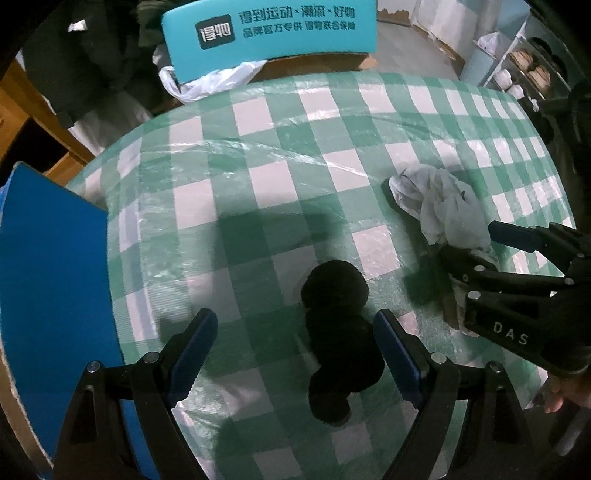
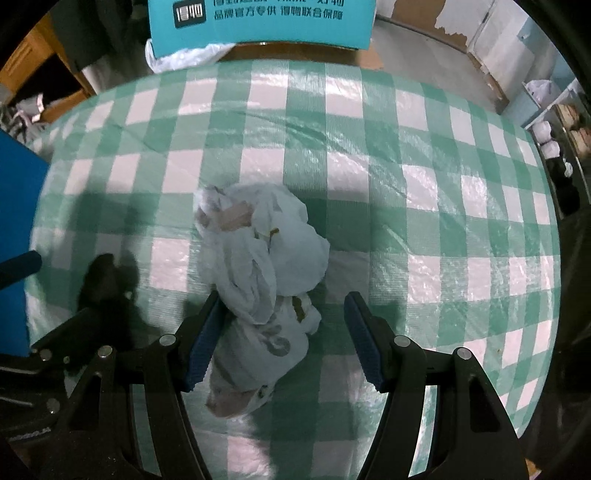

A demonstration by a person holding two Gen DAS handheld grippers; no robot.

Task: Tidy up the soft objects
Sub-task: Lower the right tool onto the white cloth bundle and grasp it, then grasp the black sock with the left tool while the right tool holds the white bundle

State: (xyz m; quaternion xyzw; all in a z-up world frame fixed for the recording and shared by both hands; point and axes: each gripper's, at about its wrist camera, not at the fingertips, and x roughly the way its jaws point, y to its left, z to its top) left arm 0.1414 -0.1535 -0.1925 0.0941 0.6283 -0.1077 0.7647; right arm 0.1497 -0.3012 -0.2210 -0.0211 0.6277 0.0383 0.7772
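Observation:
A black soft bundle (image 1: 338, 332) lies on the green-and-white checked table cloth (image 1: 258, 177). My left gripper (image 1: 295, 354) hangs open over it, its blue pads on either side; the bundle sits nearer the right pad, and neither pad presses it. A crumpled white cloth bundle (image 2: 258, 266) lies to the right, also seen in the left wrist view (image 1: 443, 206). My right gripper (image 2: 284, 343) stands open around its near end. The left pad is right beside the cloth and the right pad is well apart. From the left wrist view the right gripper (image 1: 469, 243) reaches in over the cloth.
A blue board (image 1: 48, 277) stands at the table's left edge. Beyond the far edge are a teal printed box (image 1: 269, 29) and a white plastic bag (image 1: 207, 81). Shelves with white objects (image 1: 517, 74) stand at the far right. Clear plastic film covers the table.

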